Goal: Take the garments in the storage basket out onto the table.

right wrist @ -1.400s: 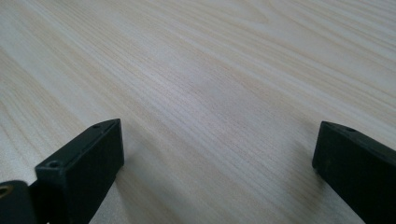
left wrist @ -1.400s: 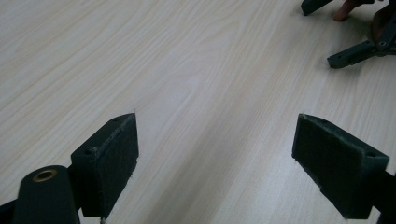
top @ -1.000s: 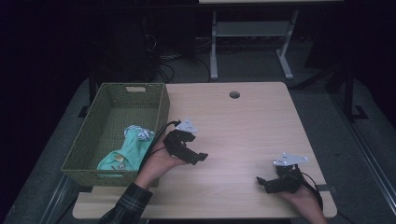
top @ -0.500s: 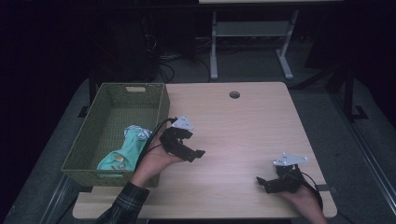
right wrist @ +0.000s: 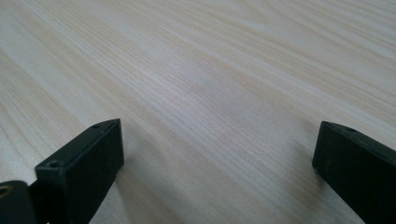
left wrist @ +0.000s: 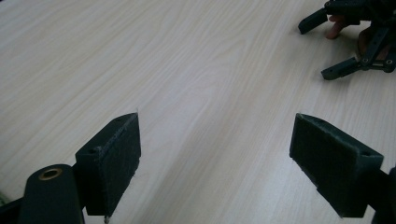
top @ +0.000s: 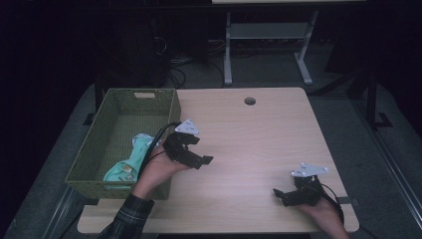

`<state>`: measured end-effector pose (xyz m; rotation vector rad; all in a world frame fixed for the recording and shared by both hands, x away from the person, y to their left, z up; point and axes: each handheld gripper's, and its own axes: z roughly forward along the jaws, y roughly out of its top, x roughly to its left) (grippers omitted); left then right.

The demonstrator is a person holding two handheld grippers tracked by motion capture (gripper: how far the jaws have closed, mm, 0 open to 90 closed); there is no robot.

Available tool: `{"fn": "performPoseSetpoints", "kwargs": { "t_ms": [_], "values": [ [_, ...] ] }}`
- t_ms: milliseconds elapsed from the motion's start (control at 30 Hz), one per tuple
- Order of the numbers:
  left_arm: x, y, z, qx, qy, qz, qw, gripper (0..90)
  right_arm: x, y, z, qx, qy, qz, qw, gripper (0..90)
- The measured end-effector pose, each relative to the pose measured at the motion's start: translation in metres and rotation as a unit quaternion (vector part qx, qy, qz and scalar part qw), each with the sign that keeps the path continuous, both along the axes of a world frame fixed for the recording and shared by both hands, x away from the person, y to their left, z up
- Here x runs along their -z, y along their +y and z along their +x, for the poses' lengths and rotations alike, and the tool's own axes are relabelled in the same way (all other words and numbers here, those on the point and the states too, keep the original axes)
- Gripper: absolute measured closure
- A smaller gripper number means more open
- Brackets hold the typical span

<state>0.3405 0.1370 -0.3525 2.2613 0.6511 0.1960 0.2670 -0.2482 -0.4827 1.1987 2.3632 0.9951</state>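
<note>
The table point(top: 259, 144) is the largest thing here, a pale wooden top that is bare in front of both of your claws, so nothing lies between their jaws. At its left edge stands the green woven basket point(top: 99, 149), and inside it rests a bundle of light teal and white cloth point(top: 130, 162), its long axis running from the near corner of the basket toward the far side, slightly slanted. This cloth is behind and to the left of your left gripper point(top: 196, 158), just over the basket wall from your wrist, while the claw itself points away from it, toward the middle of the table. Your left gripper stands wide, holding nothing; in the left gripper view its pads point(left wrist: 116, 163) have only wood grain between them. Your right gripper point(top: 283, 194) is well apart from the basket, at the near right part of the table, and is also wide and empty. I judge that the left hand is clearly the nearer one; to take the cloth you must turn that claw back over the basket rim.
</note>
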Motion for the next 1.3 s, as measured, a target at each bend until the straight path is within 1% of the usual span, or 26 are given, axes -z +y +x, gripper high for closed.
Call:
{"fn": "performPoseSetpoints", "kwargs": {
  "t_ms": [67,100,167,233,267,333,367,433,467,600,667,767,900,1000,1133,1300],
  "values": [
    [-0.002,0.003,0.0,-0.002,-0.002,-0.001,1.0,15.8,0.0,0.0,0.0,0.0,0.0,0.0,1.0,1.5],
    [-0.003,0.006,0.0,-0.007,-0.001,-0.003,1.0,15.8,0.0,0.0,0.0,0.0,0.0,0.0,1.0,1.5],
    [-0.004,0.008,0.001,-0.007,-0.004,-0.002,1.0,15.8,0.0,0.0,0.0,0.0,0.0,0.0,1.0,1.5],
    [-0.004,0.01,0.001,-0.014,0.0,-0.007,0.9999,15.8,0.0,0.0,0.0,0.0,0.0,0.0,1.0,1.5],
    [-0.004,0.012,0.001,-0.013,0.0,-0.003,0.9999,15.8,0.0,0.0,0.0,0.0,0.0,0.0,1.0,1.5],
    [-0.005,0.015,0.002,-0.015,-0.002,-0.003,0.9999,15.8,0.0,0.0,0.0,0.0,0.0,0.0,1.0,1.5],
    [-0.005,0.017,0.003,-0.019,0.002,-0.006,0.9998,15.8,0.0,0.0,0.0,0.0,0.0,0.0,1.0,1.5],
    [-0.006,0.019,0.003,-0.022,0.003,-0.006,0.9997,15.8,0.0,0.0,0.0,0.0,0.0,0.0,1.0,1.5],
    [-0.006,0.021,0.004,-0.02,-0.002,-0.007,0.9998,15.8,0.0,0.0,0.0,0.0,0.0,0.0,1.0,1.5],
    [-0.008,0.026,0.004,-0.028,-0.001,-0.01,0.9996,15.9,0.0,0.0,0.0,0.0,0.0,0.0,1.0,1.5],
    [-0.008,0.029,0.004,-0.03,-0.001,-0.007,0.9995,16.0,0.0,0.0,0.0,0.0,0.0,0.0,1.0,1.5],
    [-0.009,0.033,0.005,-0.032,-0.007,-0.001,0.9995,16.0,0.0,0.0,0.0,0.0,0.0,0.0,1.0,1.5],
    [-0.011,0.039,0.005,-0.039,-0.008,-0.003,0.9992,16.0,0.0,0.0,0.0,0.0,0.0,0.0,1.0,1.5],
    [-0.013,0.044,0.005,-0.044,-0.011,0.0,0.999,16.0,0.0,0.0,0.0,0.0,0.0,0.0,1.0,1.5],
    [-0.015,0.05,0.005,-0.053,-0.012,-0.005,0.9985,16.0,0.0,0.0,0.0,0.0,0.0,0.0,1.0,1.5],
    [-0.017,0.058,0.005,-0.061,-0.012,-0.006,0.9981,16.0,0.0,0.0,0.0,0.0,0.0,0.0,1.0,1.6]
  ]
}}
